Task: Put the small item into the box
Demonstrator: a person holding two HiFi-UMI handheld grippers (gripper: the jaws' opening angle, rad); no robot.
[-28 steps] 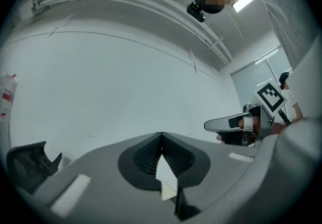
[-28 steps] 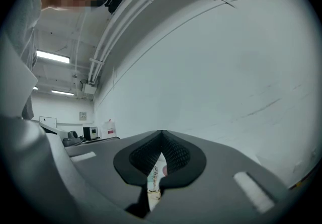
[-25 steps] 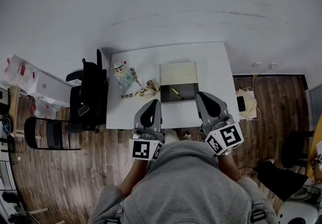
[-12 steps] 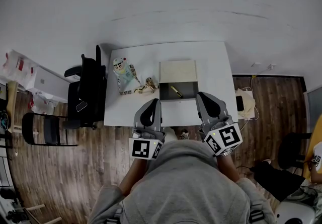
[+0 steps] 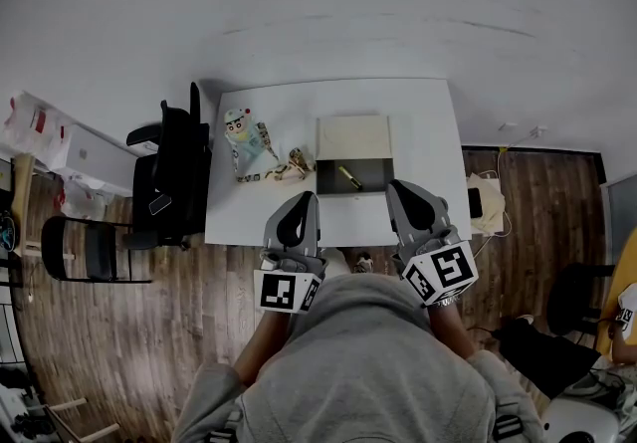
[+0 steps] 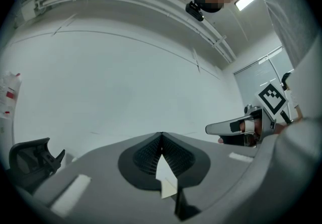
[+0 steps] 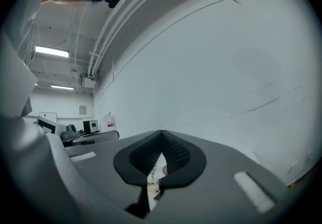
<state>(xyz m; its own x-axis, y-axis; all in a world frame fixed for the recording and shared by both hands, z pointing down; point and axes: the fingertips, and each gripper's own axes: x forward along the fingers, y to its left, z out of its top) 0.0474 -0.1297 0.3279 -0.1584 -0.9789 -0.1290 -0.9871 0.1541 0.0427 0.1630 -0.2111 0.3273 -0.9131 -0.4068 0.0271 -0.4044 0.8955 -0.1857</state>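
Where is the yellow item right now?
In the head view, the yellow item lies inside the open box, near the middle of the white table, right of the toy figure.

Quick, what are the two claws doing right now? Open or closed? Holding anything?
Left claw: closed, holding nothing.
Right claw: closed, holding nothing.

Small yellow item [image 5: 348, 176] lying diagonal inside open box [image 5: 372, 179].
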